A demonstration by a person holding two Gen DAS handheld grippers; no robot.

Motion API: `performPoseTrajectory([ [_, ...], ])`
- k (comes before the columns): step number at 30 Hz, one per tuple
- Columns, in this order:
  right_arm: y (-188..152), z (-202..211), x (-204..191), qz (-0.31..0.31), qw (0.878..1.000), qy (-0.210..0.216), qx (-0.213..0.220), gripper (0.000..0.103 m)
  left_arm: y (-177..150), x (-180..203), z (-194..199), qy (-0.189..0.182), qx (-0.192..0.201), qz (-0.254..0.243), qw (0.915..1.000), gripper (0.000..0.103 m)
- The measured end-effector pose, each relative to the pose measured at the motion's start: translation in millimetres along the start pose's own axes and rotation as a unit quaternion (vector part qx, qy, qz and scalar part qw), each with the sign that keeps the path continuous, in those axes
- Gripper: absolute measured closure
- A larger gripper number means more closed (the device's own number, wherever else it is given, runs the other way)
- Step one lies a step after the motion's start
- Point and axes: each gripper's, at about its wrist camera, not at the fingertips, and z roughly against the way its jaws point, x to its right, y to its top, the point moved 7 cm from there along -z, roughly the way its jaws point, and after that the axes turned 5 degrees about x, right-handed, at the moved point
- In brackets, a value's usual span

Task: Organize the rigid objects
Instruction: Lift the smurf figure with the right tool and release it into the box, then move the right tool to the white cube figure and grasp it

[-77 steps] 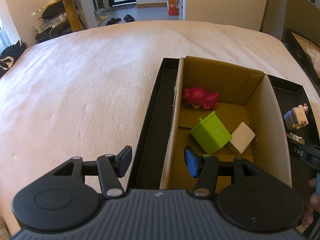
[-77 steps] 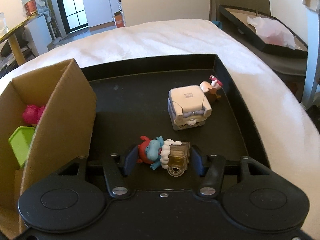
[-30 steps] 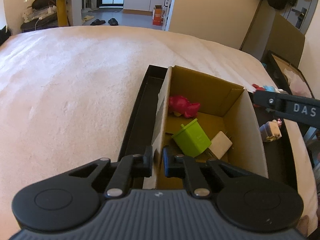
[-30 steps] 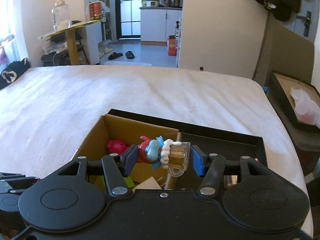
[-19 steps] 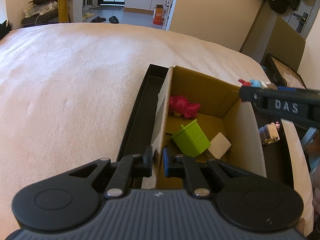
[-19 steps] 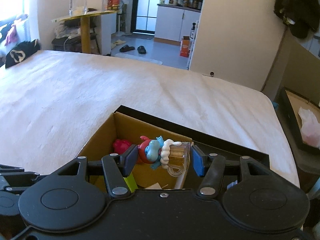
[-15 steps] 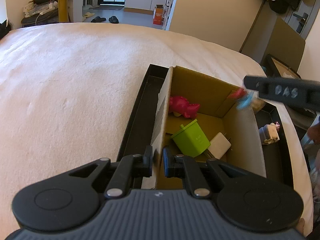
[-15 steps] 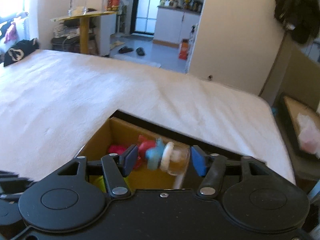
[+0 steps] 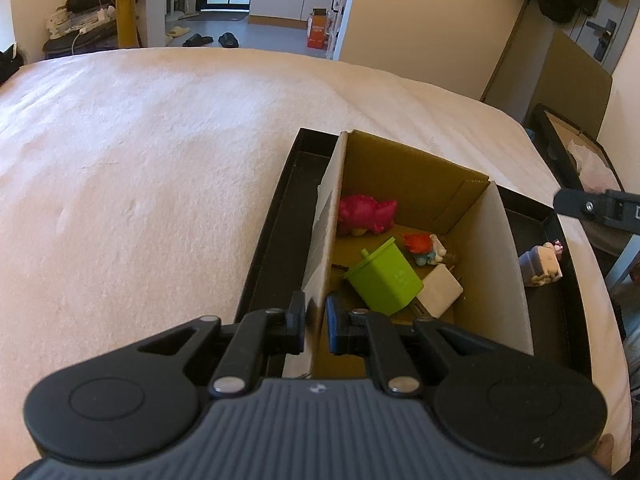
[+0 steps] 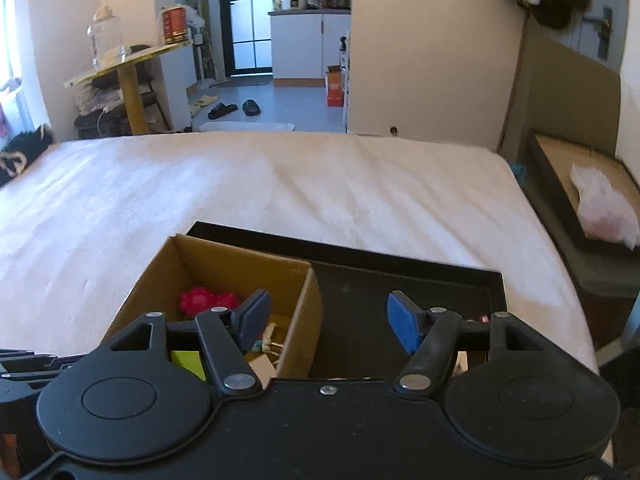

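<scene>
A cardboard box stands in a black tray on the bed. In it lie a pink toy, a green cube-shaped container, a white charger and a small red-and-blue figurine. A grey-and-cream figurine sits on the tray right of the box. My left gripper is shut on the box's left wall. My right gripper is open and empty, above the box's right wall; the box and pink toy show below it.
The bed's cream cover spreads wide to the left and behind the tray. A second dark tray with a white bag lies off the bed's right side. A yellow side table stands beyond the bed.
My right gripper has opened and let go of the red-and-blue figurine, which now lies inside the box. The right gripper has drawn back to the right. My left gripper still grips the box wall.
</scene>
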Motion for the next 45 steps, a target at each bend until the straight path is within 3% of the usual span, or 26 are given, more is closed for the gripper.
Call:
performPoseTrajectory([
  [9, -20, -10, 34, -0.028, 0.999, -0.027, -0.002, 0.038, 0, 1, -1, 0.009, -0.005, -0.005, 0.9999, 0.092],
  [12, -30, -13, 46, -0.042, 0.999, -0.031, 0.006, 0.031, 0, 2, 0, 0.012, -0.006, -0.011, 0.9998, 0.092],
  [28, -51, -38, 84, -0.067, 0.995, -0.078, 0.011, 0.032, 3, 11, -2, 0.053, -0.01, -0.036, 0.9979, 0.088],
  [30, -51, -41, 86, -0.061, 0.995, -0.082, 0.011, 0.032, 2, 11, -1, 0.059, -0.01, -0.038, 0.9975, 0.083],
  [32, -51, -44, 86, -0.059, 0.995, -0.078, 0.01, 0.032, 2, 11, 0, 0.073, -0.006, -0.039, 0.9966, 0.066],
  [35, -54, -49, 87, -0.057, 0.996, -0.073, -0.002, 0.032, 3, 13, 2, 0.079, 0.0, -0.046, 0.9958, 0.05],
  [45, -66, -66, 95, -0.066, 0.995, -0.075, -0.024, 0.033, 1, 25, 0, 0.106, -0.009, -0.077, 0.9914, 0.039],
])
